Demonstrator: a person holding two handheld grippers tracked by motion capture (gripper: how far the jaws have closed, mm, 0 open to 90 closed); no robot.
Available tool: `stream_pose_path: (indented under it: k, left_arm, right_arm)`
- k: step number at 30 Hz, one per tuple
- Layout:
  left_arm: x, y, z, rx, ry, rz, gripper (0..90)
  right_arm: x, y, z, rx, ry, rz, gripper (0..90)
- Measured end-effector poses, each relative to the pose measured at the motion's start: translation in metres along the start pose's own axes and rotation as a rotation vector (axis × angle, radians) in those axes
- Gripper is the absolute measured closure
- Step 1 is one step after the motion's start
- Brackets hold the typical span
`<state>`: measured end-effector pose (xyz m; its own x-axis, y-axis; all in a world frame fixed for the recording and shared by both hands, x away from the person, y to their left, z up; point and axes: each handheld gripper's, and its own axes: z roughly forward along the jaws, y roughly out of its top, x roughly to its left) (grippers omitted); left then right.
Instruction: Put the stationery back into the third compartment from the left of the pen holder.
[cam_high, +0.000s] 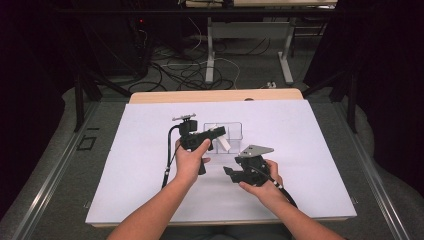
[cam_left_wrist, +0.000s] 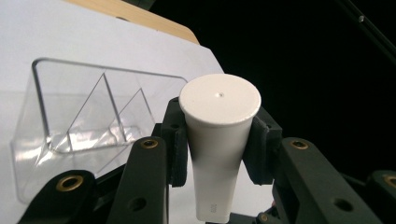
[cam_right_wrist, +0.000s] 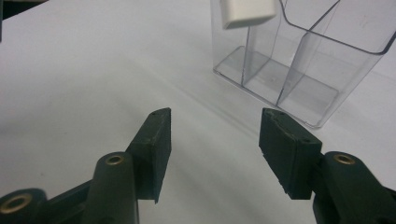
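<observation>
On paper (cam_high: 150, 165): one tube (cam_left_wrist: 218, 140), one organizer (cam_right_wrist: 299, 60)

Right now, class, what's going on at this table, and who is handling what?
A person holds a two-jaw gripper in each hand over a white sheet on the table. The left gripper has its jaws shut on a white tube, cap end up, held beside a clear divided container. The container's compartments look empty. The right gripper has its jaws open, holds nothing, and points toward the container.
</observation>
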<state>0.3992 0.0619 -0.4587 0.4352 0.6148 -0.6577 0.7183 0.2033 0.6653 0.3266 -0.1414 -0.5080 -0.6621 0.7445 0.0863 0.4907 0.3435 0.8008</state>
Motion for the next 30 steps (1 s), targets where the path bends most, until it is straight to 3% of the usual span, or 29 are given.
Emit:
stream_pose_path:
  k: [4,8,13,17,18,20,22,30]
  left_arm:
    - [-0.005,0.007,0.005,-0.008,0.018,0.047,66.4]
    - [-0.011,0.012,0.010,-0.011,0.040,0.094,66.4]
    - [-0.016,0.015,0.016,-0.010,0.069,0.163,66.4]
    - [-0.021,0.015,0.022,-0.020,0.095,0.210,66.4]
    - [-0.023,0.015,0.025,-0.033,0.107,0.240,66.4]
    - [-0.024,0.015,0.026,-0.034,0.115,0.250,66.4]
    - [-0.025,0.015,0.029,-0.036,0.129,0.267,66.4]
    - [-0.029,0.011,0.041,-0.041,0.171,0.337,66.4]
  right_arm:
    - [-0.001,0.000,0.001,-0.005,-0.002,-0.011,39.9]
    - [-0.004,-0.001,0.004,0.001,-0.042,-0.040,39.1]
    - [-0.006,-0.002,0.006,0.014,-0.048,-0.029,39.0]
    - [-0.008,-0.003,0.007,0.088,-0.066,-0.022,39.5]
    - [-0.009,-0.003,0.008,0.096,-0.061,-0.003,39.4]
    - [-0.010,-0.003,0.008,0.107,-0.061,-0.015,39.1]
    - [-0.010,-0.004,0.010,0.102,-0.067,-0.013,35.1]
    - [-0.013,-0.006,0.014,0.116,-0.019,0.025,21.1]
